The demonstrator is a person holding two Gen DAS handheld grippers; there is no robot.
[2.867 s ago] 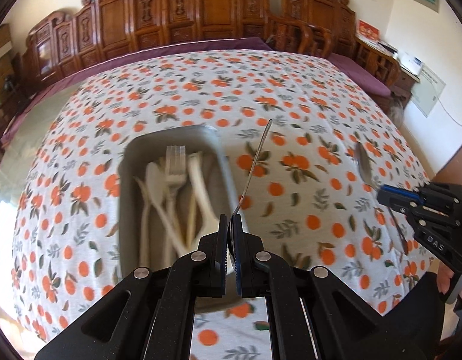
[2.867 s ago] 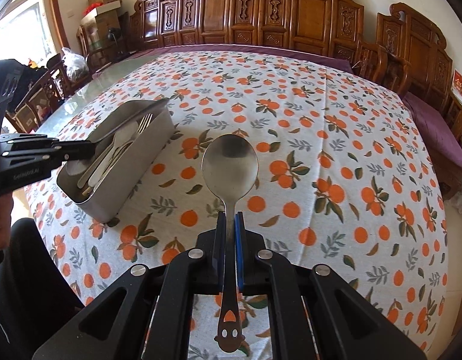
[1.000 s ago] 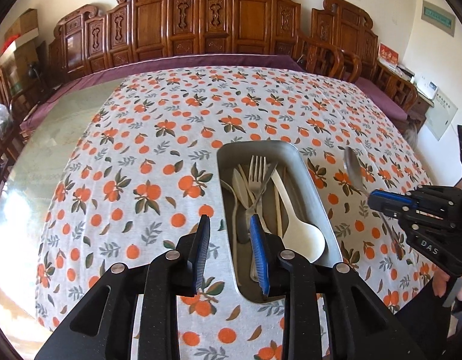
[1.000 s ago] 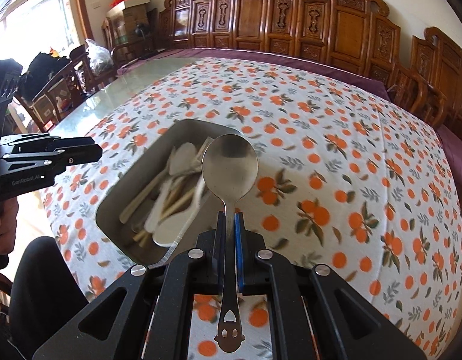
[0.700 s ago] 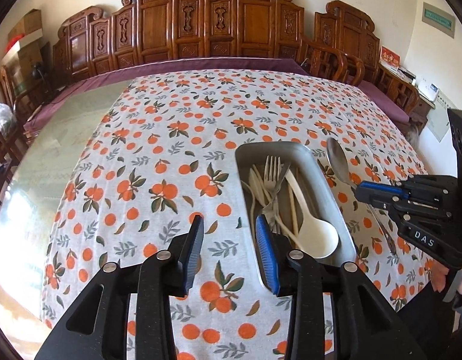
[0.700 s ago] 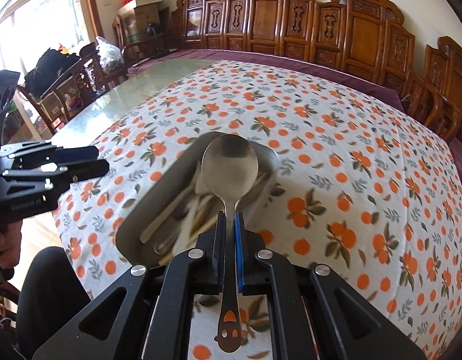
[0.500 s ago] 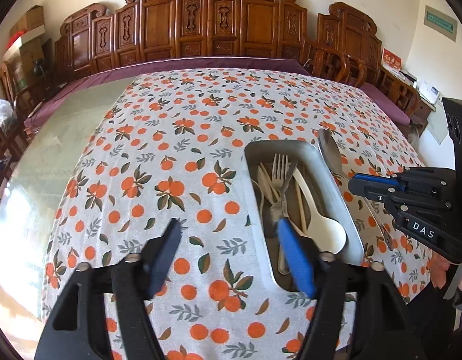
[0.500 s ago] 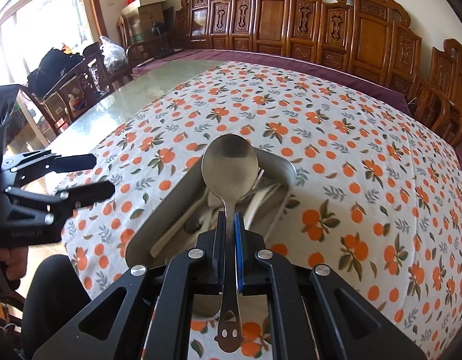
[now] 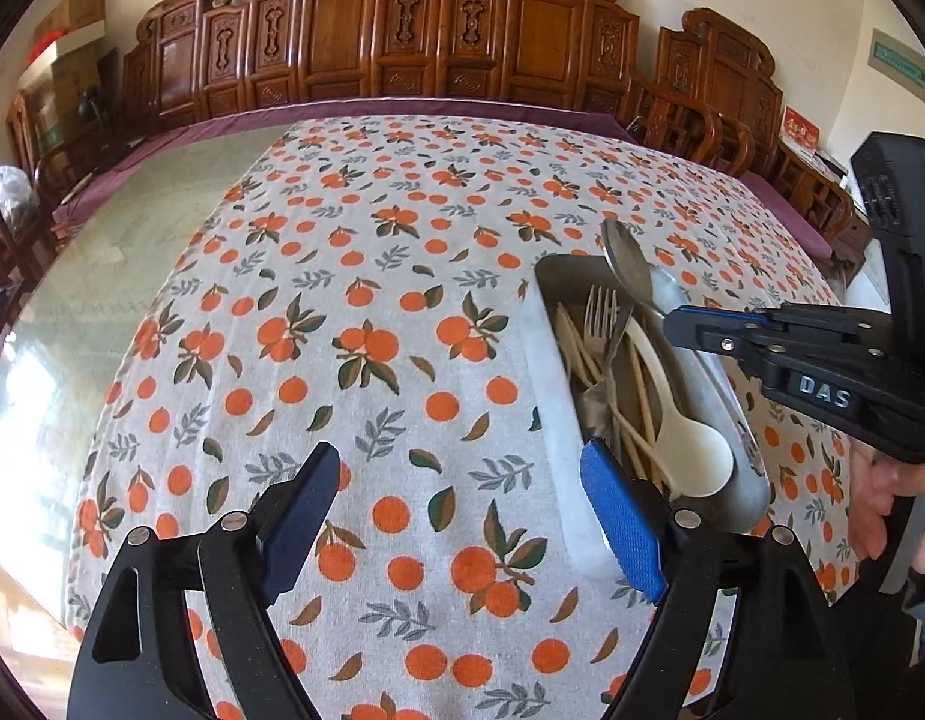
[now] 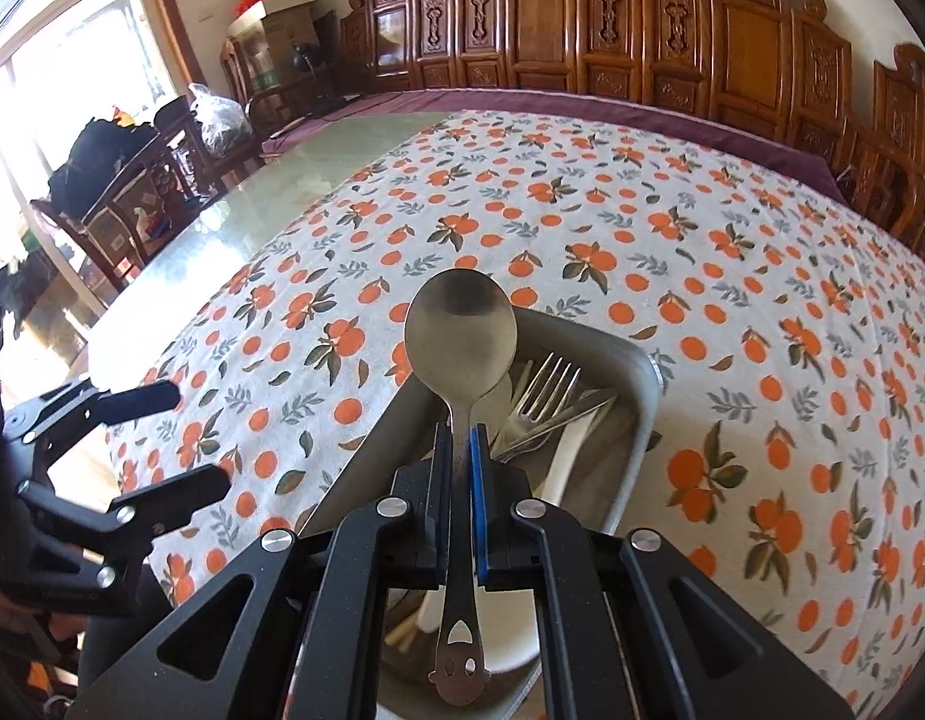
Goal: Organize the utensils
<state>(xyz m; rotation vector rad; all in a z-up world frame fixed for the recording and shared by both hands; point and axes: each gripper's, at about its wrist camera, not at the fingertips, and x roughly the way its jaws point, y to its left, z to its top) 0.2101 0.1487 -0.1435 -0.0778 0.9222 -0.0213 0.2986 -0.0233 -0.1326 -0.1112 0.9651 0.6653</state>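
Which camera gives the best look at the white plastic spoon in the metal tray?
The left wrist view: the white plastic spoon lies fully visible in the grey metal tray. The right wrist view shows only its bowl, behind the right claw.

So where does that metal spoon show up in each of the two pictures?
Left wrist view: the metal spoon is at the right, above the far end of the tray, held by the right claw.
Right wrist view: the spoon stands in the centre, pinched in that claw.
Shared landmark: the fork lying in the tray.
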